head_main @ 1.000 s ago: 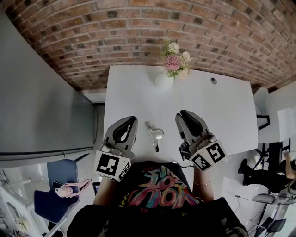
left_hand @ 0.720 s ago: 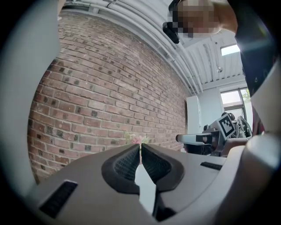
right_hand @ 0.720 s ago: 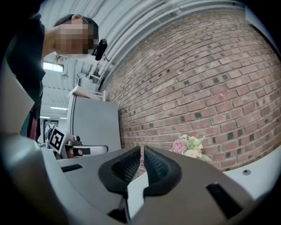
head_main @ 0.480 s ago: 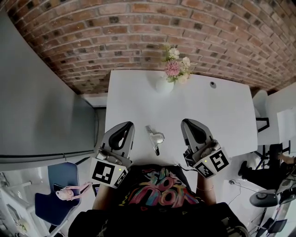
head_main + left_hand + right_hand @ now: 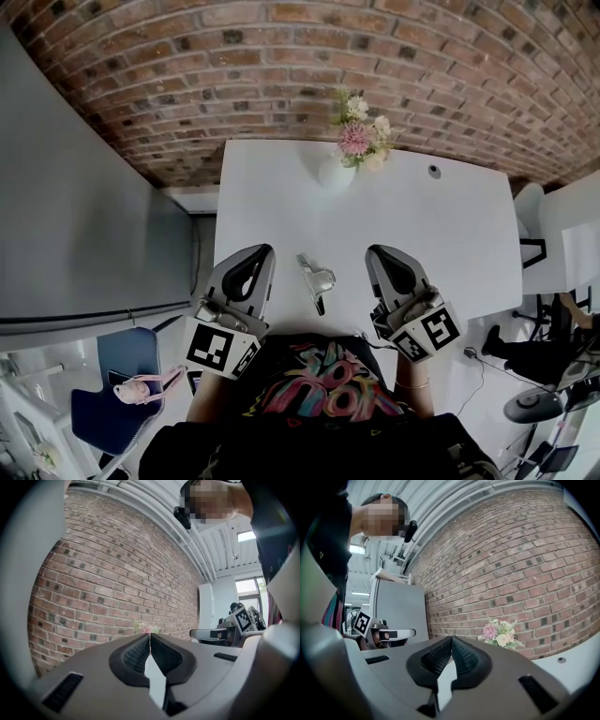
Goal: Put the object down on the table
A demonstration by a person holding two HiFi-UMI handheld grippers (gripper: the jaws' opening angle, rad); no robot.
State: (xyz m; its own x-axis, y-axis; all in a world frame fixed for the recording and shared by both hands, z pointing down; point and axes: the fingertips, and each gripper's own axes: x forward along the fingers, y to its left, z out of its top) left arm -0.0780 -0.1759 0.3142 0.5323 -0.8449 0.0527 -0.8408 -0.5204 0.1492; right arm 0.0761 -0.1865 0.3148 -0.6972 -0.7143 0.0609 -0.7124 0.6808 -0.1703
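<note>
– Looking down, we find the object [image 5: 316, 280] lying flat on the bench [image 5: 450, 234], close to the near edge. Where do we place it against the tongs?
– Between them, touching neither. The left tongs [image 5: 264, 250] lie to its left and the right tongs [image 5: 374, 252] to its right, both reaching away from us across the white top.
– Which way does it run?
– Its long axis goes from far to near, a little slanted: the far end leans left, the near end right. The wider silver part takes up the middle and far half, and the thin dark end points back at us.
– And the tongs themselves?
– In the left gripper view we see the ribbed pads [image 5: 136, 654] pressed together at the tips, with nothing between them. The right gripper view shows the same: pads [image 5: 464, 654] meeting, nothing pinched.
– Anything else on the bench?
– A white vase [image 5: 333, 172] with flowers [image 5: 361, 134] at the far edge, against the brick wall [image 5: 281, 66], well apart from the object. We cannot tell what the object is beyond a small piece of shiny metal.
</note>
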